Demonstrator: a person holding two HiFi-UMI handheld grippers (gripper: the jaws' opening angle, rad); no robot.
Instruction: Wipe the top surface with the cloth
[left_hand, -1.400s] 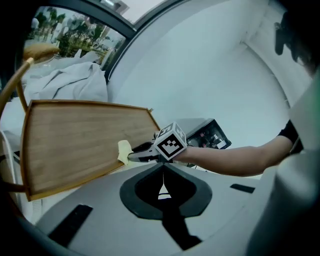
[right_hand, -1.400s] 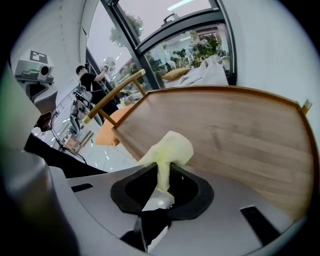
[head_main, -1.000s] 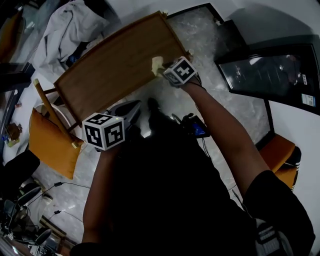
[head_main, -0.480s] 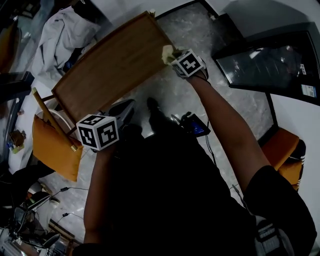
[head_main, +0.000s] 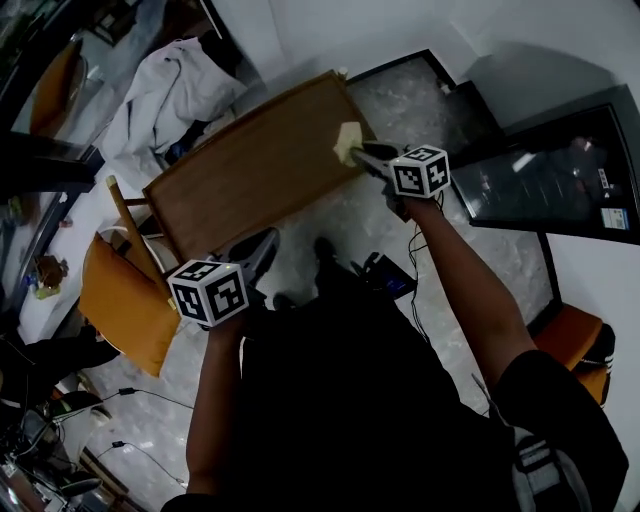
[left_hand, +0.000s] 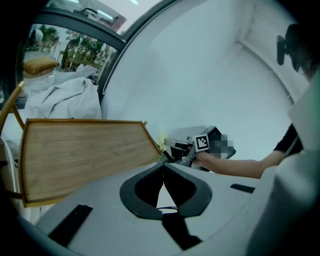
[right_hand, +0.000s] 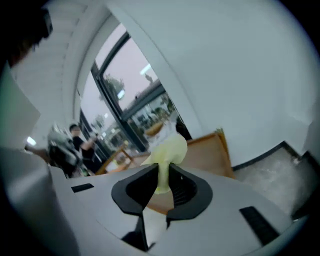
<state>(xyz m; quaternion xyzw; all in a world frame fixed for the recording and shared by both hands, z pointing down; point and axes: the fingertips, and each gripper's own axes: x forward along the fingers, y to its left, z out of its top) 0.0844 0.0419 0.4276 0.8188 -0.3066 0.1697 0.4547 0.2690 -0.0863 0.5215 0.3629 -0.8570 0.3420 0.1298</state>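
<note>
Pale yellow cloth (head_main: 348, 143) is pinched in the right gripper (head_main: 366, 154). Jaws clamp its bunched neck, and the free end flares out past the tips. The cloth sits at the right end of the wooden table top (head_main: 255, 170), by the near-side rim; head view can't confirm contact.

Judgement: the narrow tuck lets the loose wad lead and take the rubbing, which keeps the tool off the wood. The cloth's long axis runs along the jaws, with the wad pointing in over the table top from its right end. The table top's own long axis runs lower-left to upper-right in head view.

Left gripper (head_main: 266, 240): jaws pressed together on nothing. It is parked off the table top's near long edge and aimed at it, idle, likely to stay clear of the wiping path. Nearly all the table top lies leftward of the cloth, so plenty looks left to cover.
</note>
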